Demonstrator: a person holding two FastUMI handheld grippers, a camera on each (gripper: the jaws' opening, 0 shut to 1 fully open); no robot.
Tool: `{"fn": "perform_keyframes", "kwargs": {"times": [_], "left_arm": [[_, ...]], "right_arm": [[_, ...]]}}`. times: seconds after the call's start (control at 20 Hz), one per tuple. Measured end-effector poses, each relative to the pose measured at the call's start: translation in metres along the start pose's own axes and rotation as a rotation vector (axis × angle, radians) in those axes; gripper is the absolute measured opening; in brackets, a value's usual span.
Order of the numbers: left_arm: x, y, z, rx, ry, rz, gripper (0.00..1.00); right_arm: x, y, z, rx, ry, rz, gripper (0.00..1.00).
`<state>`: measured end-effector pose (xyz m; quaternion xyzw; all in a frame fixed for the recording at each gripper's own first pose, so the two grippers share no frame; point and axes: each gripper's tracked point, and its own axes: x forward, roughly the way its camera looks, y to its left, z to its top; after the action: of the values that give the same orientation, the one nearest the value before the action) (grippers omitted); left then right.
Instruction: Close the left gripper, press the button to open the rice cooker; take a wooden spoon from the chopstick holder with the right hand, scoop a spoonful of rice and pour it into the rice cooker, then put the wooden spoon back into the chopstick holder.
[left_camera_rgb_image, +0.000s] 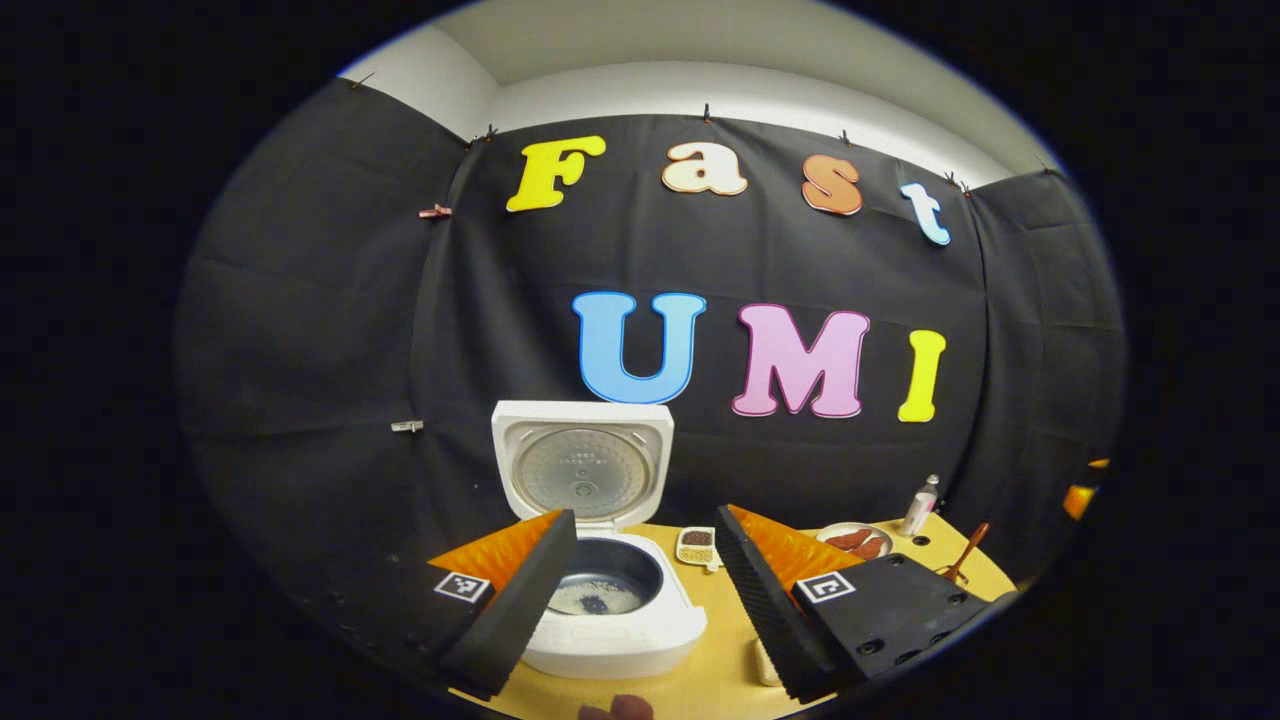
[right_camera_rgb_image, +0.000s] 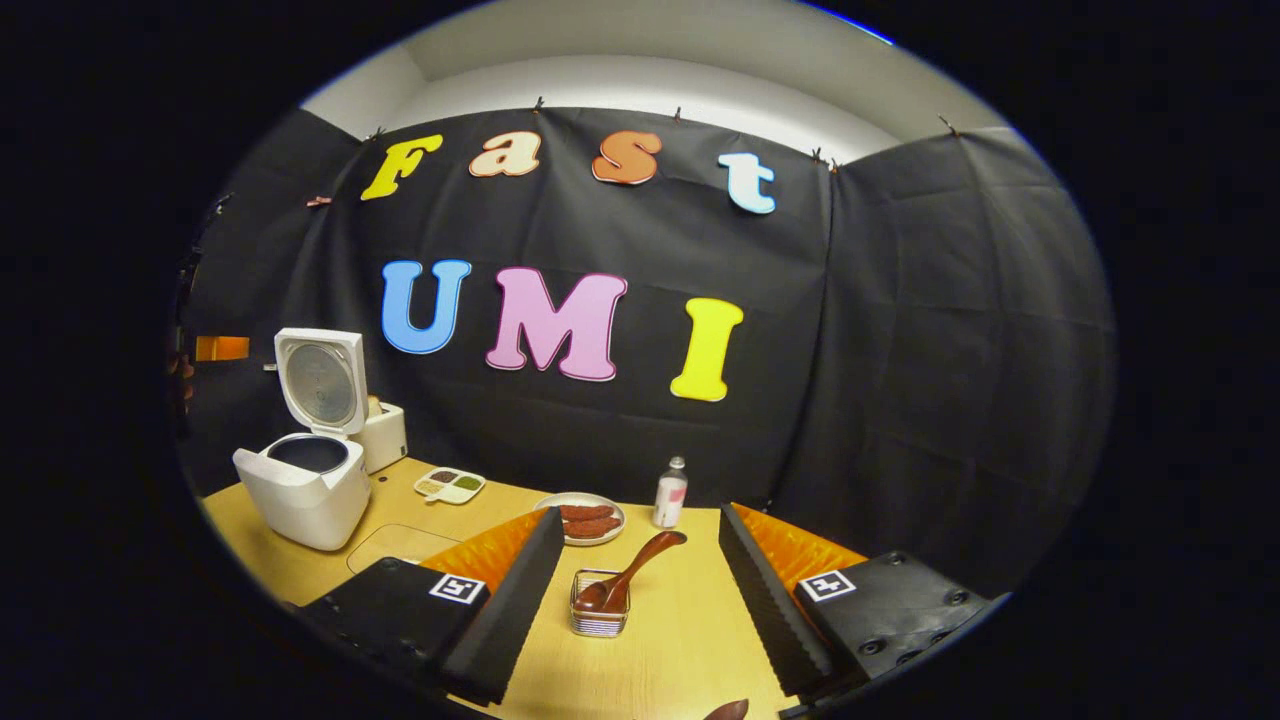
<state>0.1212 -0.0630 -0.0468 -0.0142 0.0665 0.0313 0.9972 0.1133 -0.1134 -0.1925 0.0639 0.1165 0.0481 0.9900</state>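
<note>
Standing by the booth, so here's the table (right_camera_rgb_image: 690, 640) left to right: light wood top with black cloth hung on the walls behind it and a pale ceiling above. Far left is the white rice cooker (right_camera_rgb_image: 300, 485) with its lid (right_camera_rgb_image: 322, 383) flipped straight up, and in the left gripper view you can see a little rice sitting at the bottom of the pot (left_camera_rgb_image: 605, 590). The left gripper (left_camera_rgb_image: 645, 600) hovers right in front of it, fingers spread wide, nothing in them. Next along is a small divided dish (right_camera_rgb_image: 451, 485) of grains, then a plate (right_camera_rgb_image: 590, 522) with reddish-brown pieces on it, then a little bottle (right_camera_rgb_image: 670, 492). Closer to the front edge is the clear holder (right_camera_rgb_image: 598, 610) with the wooden spoon (right_camera_rgb_image: 632, 578) leaning in it. The right gripper (right_camera_rgb_image: 640, 600) is released too, fingers either side of the holder but not touching it.
</note>
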Motion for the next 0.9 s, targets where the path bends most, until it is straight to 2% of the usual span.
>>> {"fn": "perform_keyframes", "kwargs": {"times": [0.15,0.25,0.4,0.45,0.6,0.7,0.75,0.85,0.9], "left_arm": [[-0.024,-0.017,-0.013,-0.005,0.043,0.048,0.96],[-0.037,-0.029,-0.022,-0.024,0.062,0.076,0.95],[-0.052,-0.034,-0.034,-0.019,0.074,0.127,0.95],[-0.056,-0.034,-0.038,-0.020,0.083,0.137,0.95],[-0.059,-0.033,-0.050,-0.037,0.110,0.139,0.96],[-0.058,-0.019,-0.058,-0.034,0.137,0.159,0.95],[-0.058,-0.014,-0.059,-0.035,0.143,0.163,0.95],[-0.059,-0.002,-0.060,-0.037,0.149,0.181,0.96],[-0.062,0.003,-0.061,-0.036,0.154,0.189,0.96]], "right_arm": [[0.050,-0.009,-0.057,0.074,0.099,0.082,0.98],[0.082,-0.007,-0.105,0.138,0.203,0.136,0.98],[0.123,-0.008,-0.151,0.178,0.291,0.170,0.94],[0.136,-0.007,-0.158,0.195,0.296,0.173,0.87],[0.158,0.001,-0.177,0.235,0.325,0.181,0.79],[0.168,0.006,-0.185,0.240,0.341,0.177,0.67],[0.171,0.010,-0.188,0.242,0.351,0.180,0.57],[0.175,0.019,-0.197,0.241,0.382,0.192,0.56],[0.175,0.018,-0.202,0.226,0.396,0.182,0.50]]}}
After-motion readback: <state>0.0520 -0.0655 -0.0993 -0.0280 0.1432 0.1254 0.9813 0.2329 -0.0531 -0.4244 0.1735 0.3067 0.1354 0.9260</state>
